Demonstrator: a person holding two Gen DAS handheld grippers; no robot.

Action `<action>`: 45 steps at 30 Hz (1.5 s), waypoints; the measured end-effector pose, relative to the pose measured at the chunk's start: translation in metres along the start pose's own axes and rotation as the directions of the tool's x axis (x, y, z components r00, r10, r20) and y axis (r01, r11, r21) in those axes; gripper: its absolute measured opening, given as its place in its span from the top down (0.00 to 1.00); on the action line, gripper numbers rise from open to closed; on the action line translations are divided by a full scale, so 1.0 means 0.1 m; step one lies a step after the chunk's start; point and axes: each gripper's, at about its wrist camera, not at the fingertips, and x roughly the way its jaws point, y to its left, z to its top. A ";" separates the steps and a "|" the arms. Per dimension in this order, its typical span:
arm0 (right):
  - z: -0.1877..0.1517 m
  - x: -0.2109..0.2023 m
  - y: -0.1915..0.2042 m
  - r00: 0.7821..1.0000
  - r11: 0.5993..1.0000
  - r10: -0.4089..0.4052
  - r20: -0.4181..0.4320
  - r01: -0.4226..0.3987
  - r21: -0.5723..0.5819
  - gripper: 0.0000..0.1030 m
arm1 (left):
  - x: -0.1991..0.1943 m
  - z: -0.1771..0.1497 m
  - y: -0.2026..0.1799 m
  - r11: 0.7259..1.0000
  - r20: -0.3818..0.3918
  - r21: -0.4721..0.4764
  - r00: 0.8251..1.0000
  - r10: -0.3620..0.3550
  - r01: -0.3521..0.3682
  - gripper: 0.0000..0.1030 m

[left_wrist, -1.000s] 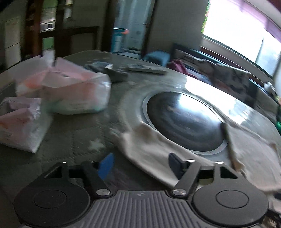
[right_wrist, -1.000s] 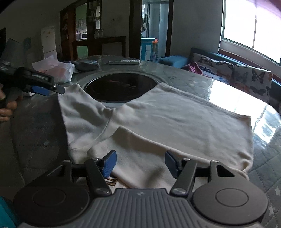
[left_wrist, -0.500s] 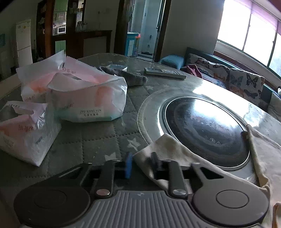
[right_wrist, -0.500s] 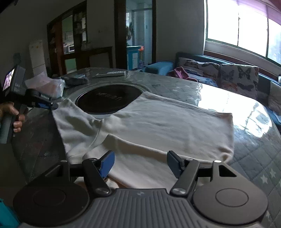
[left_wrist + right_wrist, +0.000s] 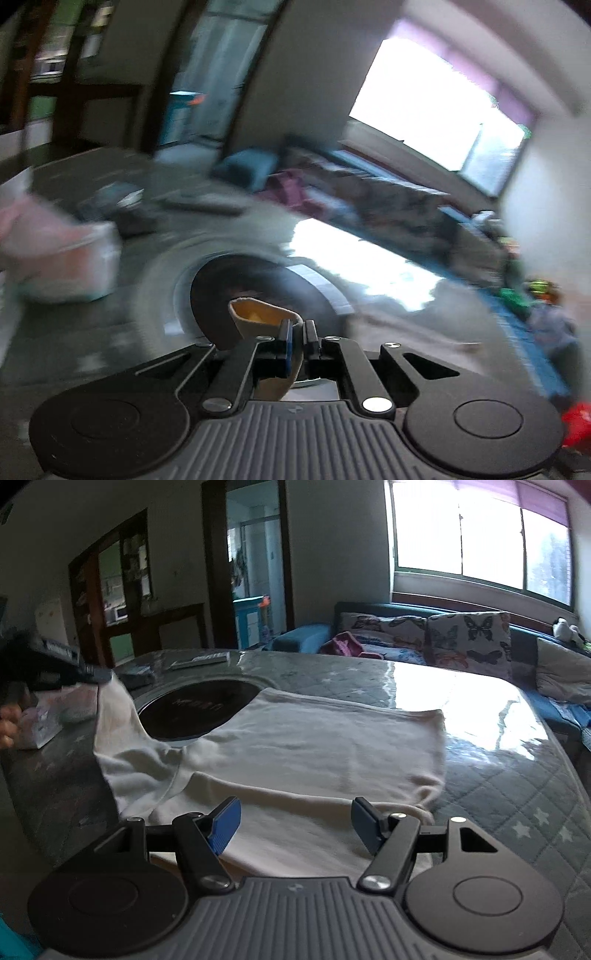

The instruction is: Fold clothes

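Note:
A cream long-sleeved top (image 5: pixel 303 749) lies spread on the quilted table, one sleeve folded across its near edge. My left gripper (image 5: pixel 298 332) is shut on the cuff of the other sleeve (image 5: pixel 258 317) and holds it lifted above the table; it shows in the right wrist view (image 5: pixel 92 674) at the far left, the sleeve (image 5: pixel 114 720) hanging from it. My right gripper (image 5: pixel 295 821) is open and empty, just above the folded sleeve at the near edge.
A dark round glass insert (image 5: pixel 195 710) sits in the table behind the top. Tissue packs (image 5: pixel 55 712) lie at the left. A remote (image 5: pixel 199 661) lies at the far side. A sofa with butterfly cushions (image 5: pixel 443 635) stands beyond the table.
My left gripper has closed on the sleeve cuff and lifted it off the table, swinging right. My right gripper has stayed open over the near edge.

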 end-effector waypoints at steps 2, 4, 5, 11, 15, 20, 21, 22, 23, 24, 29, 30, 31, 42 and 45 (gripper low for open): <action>-0.03 -0.05 -0.06 1.000 1.000 -0.013 0.009 0.012 0.017 0.34 | -0.06 0.04 -0.27 0.996 0.002 0.034 0.996 -0.087 0.087 0.94; -0.06 -0.09 -0.12 0.999 0.999 -0.028 0.015 0.027 0.031 0.34 | -0.05 0.06 -0.56 0.981 -0.020 0.061 0.983 -0.181 0.182 0.94; -0.08 -0.11 -0.15 0.999 0.999 -0.039 0.018 0.038 0.037 0.34 | -0.04 0.05 -0.69 0.972 -0.034 0.071 0.975 -0.220 0.222 0.94; -0.18 -0.25 -0.37 0.995 0.990 -0.097 0.031 0.094 0.106 0.34 | 0.13 -0.12 -1.41 0.899 -0.147 0.149 0.909 -0.391 0.411 0.94; -0.25 -0.32 -0.48 0.991 0.983 -0.127 0.029 0.122 0.140 0.34 | 0.31 -0.38 -1.60 0.882 -0.239 0.171 0.887 -0.396 0.440 0.94; -0.31 -0.38 -0.56 0.989 0.976 -0.144 0.025 0.138 0.170 0.34 | 0.53 -0.70 -1.85 0.857 -0.352 0.194 0.849 -0.393 0.477 0.77; -0.31 -0.39 -0.56 0.989 0.975 -0.145 0.025 0.139 0.172 0.34 | 0.57 -0.76 -1.89 0.854 -0.371 0.197 0.843 -0.390 0.482 0.69; -0.31 -0.40 -0.56 0.989 0.975 -0.146 0.027 0.139 0.172 0.34 | 0.56 -0.79 -1.85 0.857 -0.375 0.199 0.845 -0.381 0.475 0.53; -0.31 -0.41 -0.55 0.989 0.976 -0.145 0.031 0.138 0.168 0.34 | 0.56 -0.82 -1.81 0.862 -0.378 0.201 0.849 -0.370 0.465 0.44; -0.29 -0.41 -0.55 0.989 0.977 -0.144 0.034 0.137 0.163 0.34 | 0.55 -0.82 -1.74 0.870 -0.374 0.208 0.858 -0.352 0.447 0.40; -0.19 -0.30 -0.52 0.993 0.983 -0.115 0.029 0.110 0.144 0.38 | 0.48 -0.77 -1.33 0.907 -0.325 0.235 0.908 -0.265 0.349 0.00; -0.16 -0.26 -0.50 0.994 0.985 -0.107 0.027 0.102 0.139 0.43 | 0.47 -0.76 -1.25 0.910 -0.323 0.234 0.910 -0.259 0.342 0.00; -0.14 -0.22 -0.48 0.995 0.987 -0.095 0.026 0.091 0.132 0.45 | 0.47 -0.76 -1.17 0.913 -0.321 0.234 0.913 -0.251 0.334 0.00; 0.02 0.35 -0.29 0.998 0.999 -0.020 -0.055 0.022 0.045 0.54 | 0.62 -0.81 -0.79 0.947 -0.361 0.189 0.915 -0.179 0.260 0.00; -0.05 0.43 -0.37 0.997 0.998 -0.025 -0.069 0.029 0.064 0.57 | 0.65 -0.82 -0.77 0.950 -0.364 0.195 0.918 -0.159 0.242 0.00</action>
